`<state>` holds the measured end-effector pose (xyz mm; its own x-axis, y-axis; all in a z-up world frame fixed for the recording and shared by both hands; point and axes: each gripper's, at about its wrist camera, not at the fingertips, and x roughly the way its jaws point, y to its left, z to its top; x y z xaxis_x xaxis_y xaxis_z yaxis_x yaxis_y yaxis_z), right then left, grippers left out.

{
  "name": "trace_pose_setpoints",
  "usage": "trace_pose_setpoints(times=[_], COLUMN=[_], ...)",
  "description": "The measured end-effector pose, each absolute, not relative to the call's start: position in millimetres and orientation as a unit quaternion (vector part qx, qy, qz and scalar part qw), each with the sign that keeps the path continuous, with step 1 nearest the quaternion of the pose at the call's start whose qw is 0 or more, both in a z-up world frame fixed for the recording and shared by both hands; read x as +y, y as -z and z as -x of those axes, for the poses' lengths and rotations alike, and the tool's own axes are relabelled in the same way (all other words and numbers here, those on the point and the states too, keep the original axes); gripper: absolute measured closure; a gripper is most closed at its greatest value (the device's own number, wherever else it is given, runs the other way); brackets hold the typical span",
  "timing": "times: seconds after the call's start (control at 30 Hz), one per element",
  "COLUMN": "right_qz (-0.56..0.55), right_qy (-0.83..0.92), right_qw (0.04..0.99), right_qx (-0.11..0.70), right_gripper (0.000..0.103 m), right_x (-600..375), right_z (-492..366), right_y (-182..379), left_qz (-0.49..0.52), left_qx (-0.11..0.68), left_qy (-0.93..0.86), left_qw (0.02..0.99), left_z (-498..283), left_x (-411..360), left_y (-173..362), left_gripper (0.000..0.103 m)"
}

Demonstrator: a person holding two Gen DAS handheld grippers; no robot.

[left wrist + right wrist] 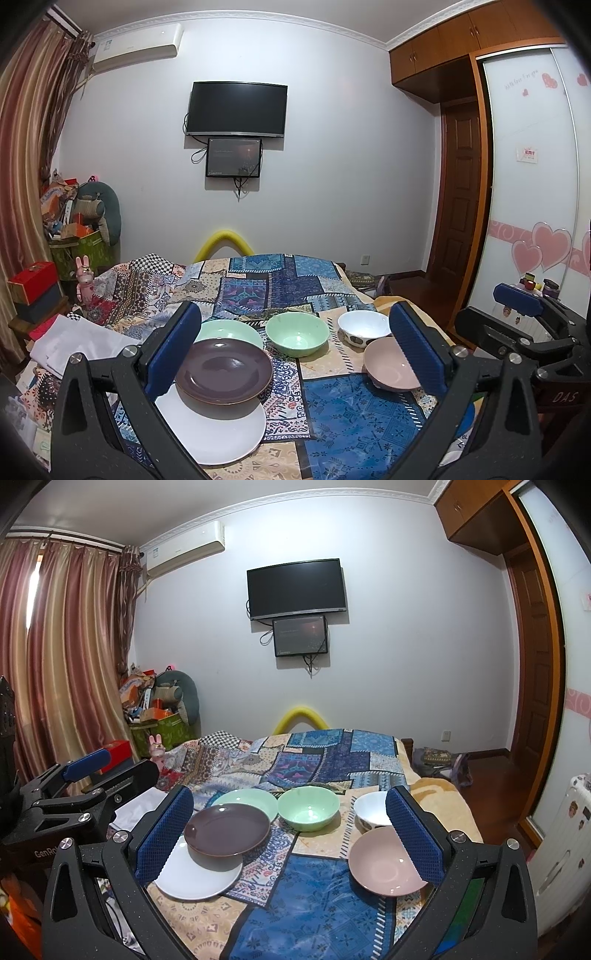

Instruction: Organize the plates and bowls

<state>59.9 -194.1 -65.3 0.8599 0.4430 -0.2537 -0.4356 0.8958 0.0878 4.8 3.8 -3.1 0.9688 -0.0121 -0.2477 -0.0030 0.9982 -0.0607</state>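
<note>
Nothing grasped yet: left gripper [295, 343] spread wide, right gripper [290, 821] likewise released, both hovering above the patchwork cloth [354, 410]. Looks like the opening step, choosing a first piece. Three plates counted at left: purple plate [223, 371] resting on white plate [218, 432], mint plate [229, 330] behind. Three bowls at right: mint bowl [297, 334], white bowl [364, 326], pink bowl [388, 363]. Next, probably: clamp a rim, stack like with like.
</note>
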Motion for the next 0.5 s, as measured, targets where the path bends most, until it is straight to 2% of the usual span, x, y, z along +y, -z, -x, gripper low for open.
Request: trace_pose_setpoints(times=[0.5], right_qz=[-0.017], right_qy=[-0.228], right_qw=[0.964], right_qx=[0.135], right_gripper=[0.0], right_x=[-194.7], right_z=[-59.1], right_y=[64.9], left_qz=[0.026], left_qx=[0.125], left_qy=[0.002], left_qw=[0.992], left_z=[-5.4], left_x=[0.6], left_y=[4.8], left_gripper=[0.0])
